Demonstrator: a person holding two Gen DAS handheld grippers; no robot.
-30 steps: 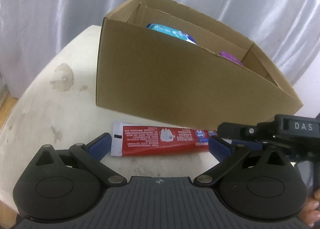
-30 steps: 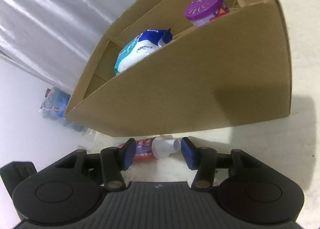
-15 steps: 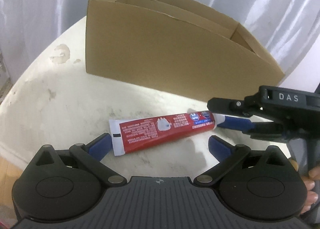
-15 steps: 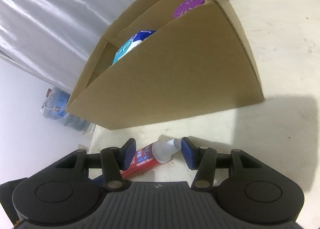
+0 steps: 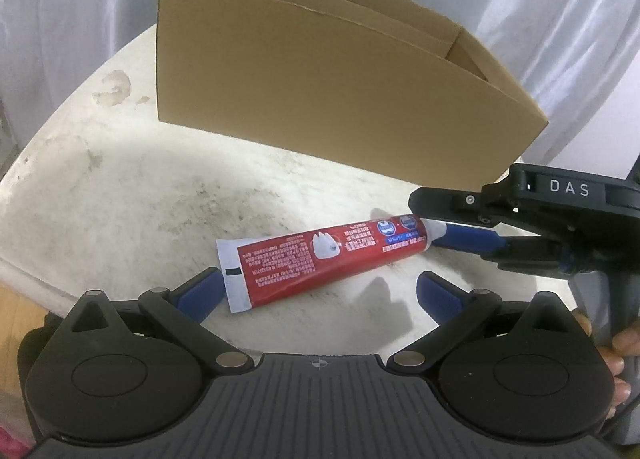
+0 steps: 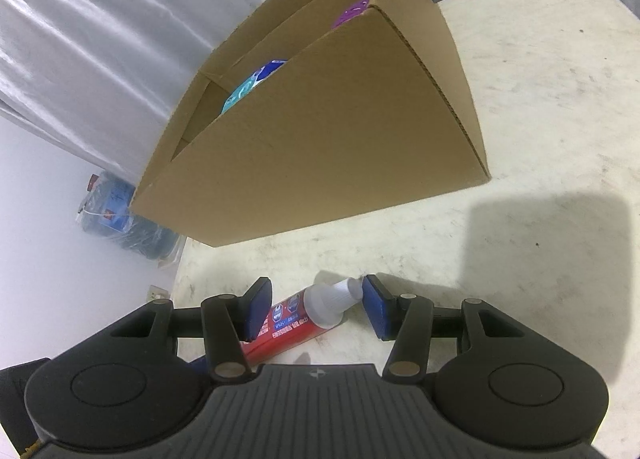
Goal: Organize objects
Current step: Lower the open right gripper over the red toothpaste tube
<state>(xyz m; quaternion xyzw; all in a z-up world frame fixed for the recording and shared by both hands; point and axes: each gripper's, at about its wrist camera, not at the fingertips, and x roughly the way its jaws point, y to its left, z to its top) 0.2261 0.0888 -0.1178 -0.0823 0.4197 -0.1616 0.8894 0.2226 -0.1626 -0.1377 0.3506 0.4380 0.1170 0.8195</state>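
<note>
The red toothpaste tube with a white cap (image 5: 324, 255) lies flat on the white tabletop (image 5: 120, 187), near the brown cardboard box (image 5: 320, 99). The right gripper (image 6: 316, 299) is spread, straddling the cap; the left gripper (image 5: 318, 291) is spread over the crimped end. Closing on the tapered cap, the right gripper could squeeze it out sideways.
</note>
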